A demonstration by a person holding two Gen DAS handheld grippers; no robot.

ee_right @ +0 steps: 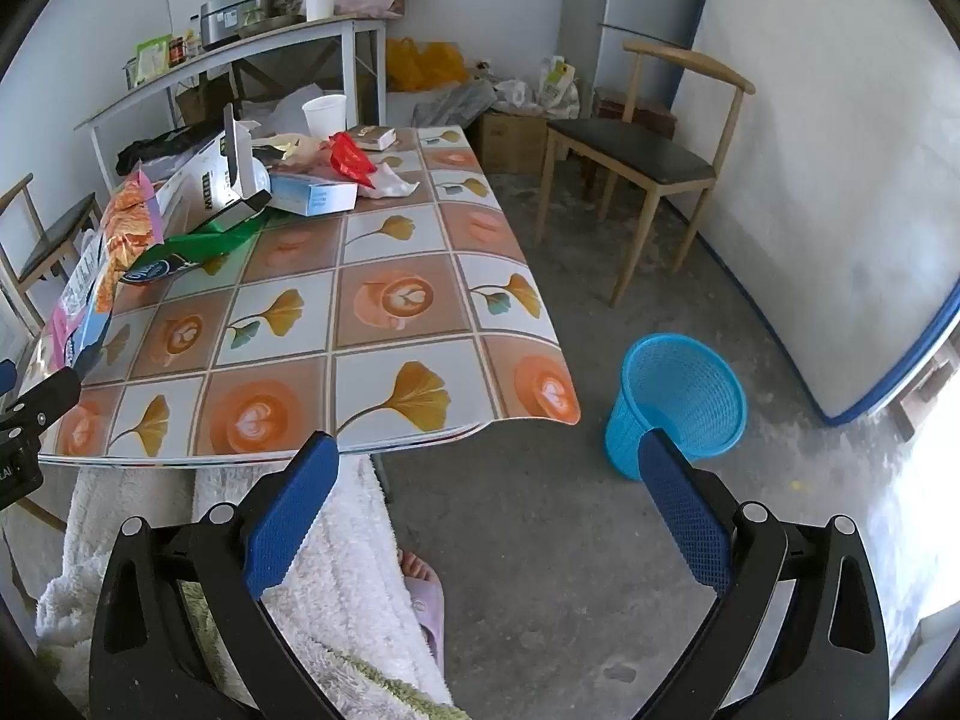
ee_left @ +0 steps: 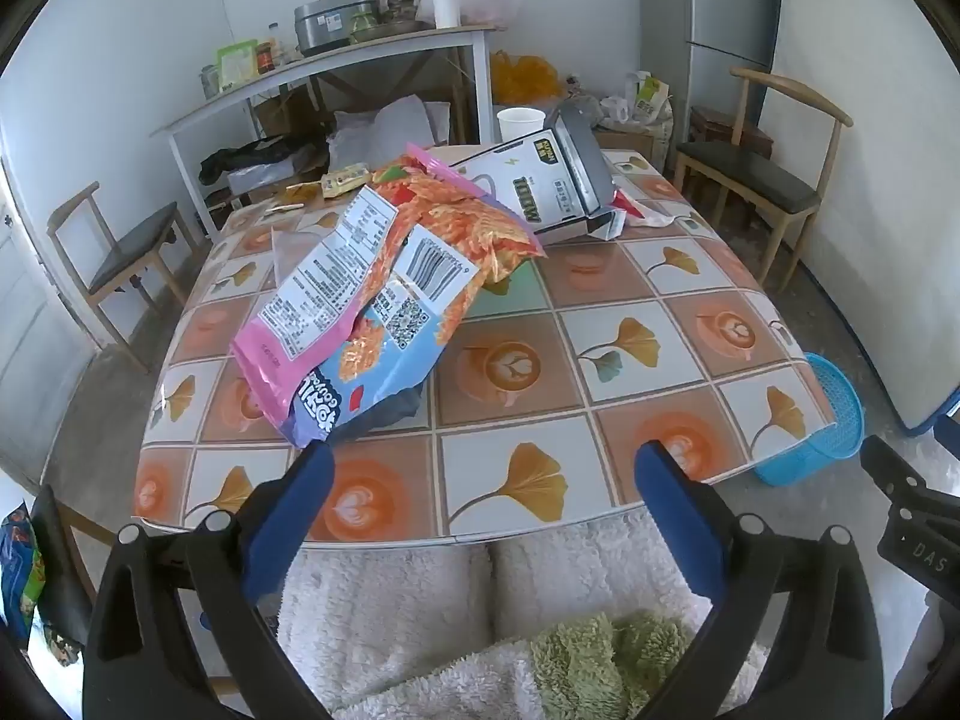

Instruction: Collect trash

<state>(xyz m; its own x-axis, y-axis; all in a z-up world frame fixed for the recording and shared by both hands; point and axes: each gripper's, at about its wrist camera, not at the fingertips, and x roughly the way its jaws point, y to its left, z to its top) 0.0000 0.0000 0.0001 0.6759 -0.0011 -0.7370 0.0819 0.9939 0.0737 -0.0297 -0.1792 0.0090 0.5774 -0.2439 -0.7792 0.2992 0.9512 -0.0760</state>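
bare grey concrete floor and pale walls frame a table (ee_left: pixel 690 300) covered in a glossy cloth printed with ginkgo leaves and latte cups. wooden chairs with dark seats stand at both sides, and a long white shelf (ee_left: pixel 336 60) at the back wall carries a steel pot, jars and a paper roll.

trash is heaped on the far left part of the table. nearest lies a big pink, orange and blue snack bag (ee_left: pixel 360 312), crumpled and propped over a second orange bag. behind it a white carton with dark lettering (ee_left: pixel 534 186) lies on its side with an end flap open; what is inside cannot be told. in the right wrist view a green wrapper (ee_right: pixel 198 249) sticks out from under the carton, a flat light blue box (ee_right: pixel 315 195) lies beside it, and a red wrapper (ee_right: pixel 348 162) and crumpled white paper sit just beyond. a white paper cup (ee_right: pixel 325 114) stands upright at the far edge; its contents are hidden.

on the floor off the table's near right corner stands a blue mesh bin (ee_right: pixel 681 402), upright, and its visible inside looks empty.

left gripper (ee_left: pixel 483 492) hangs over the near table edge, blue pads spread wide, gripping nothing, the snack bag just ahead of its left pad. right gripper (ee_right: pixel 489 486) is likewise spread wide and holding nothing, above the floor between table and bin. fluffy white fabric of the person's lap shows beneath both.
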